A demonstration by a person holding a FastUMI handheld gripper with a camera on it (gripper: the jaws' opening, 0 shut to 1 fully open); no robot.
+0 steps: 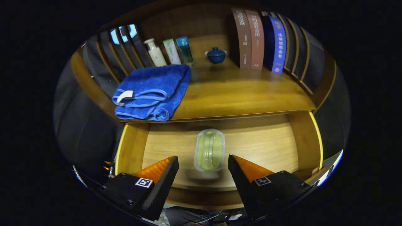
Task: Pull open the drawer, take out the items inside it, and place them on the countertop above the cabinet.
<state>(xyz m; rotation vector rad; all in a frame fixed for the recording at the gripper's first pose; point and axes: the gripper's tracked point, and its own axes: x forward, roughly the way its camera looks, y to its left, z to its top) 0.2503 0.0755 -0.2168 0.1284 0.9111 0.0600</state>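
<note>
Hand-held gripper (203, 169) spread and empty above the open drawer (267, 144).
A towel (152, 92) already lies on the surface (238, 94) beyond; the small pack (209, 150), just ahead between the fingers, looks the last item left.

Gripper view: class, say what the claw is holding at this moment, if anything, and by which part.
Nothing is held. The claw stands open over the open drawer, its fingers apart either side of the pale green container, touching nothing.

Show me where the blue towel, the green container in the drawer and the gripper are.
blue towel (154, 91), gripper view, its folded top.
green container (209, 150), gripper view, middle of its lid.
gripper (203, 168), gripper view, open, midway between its fingertips.
</note>
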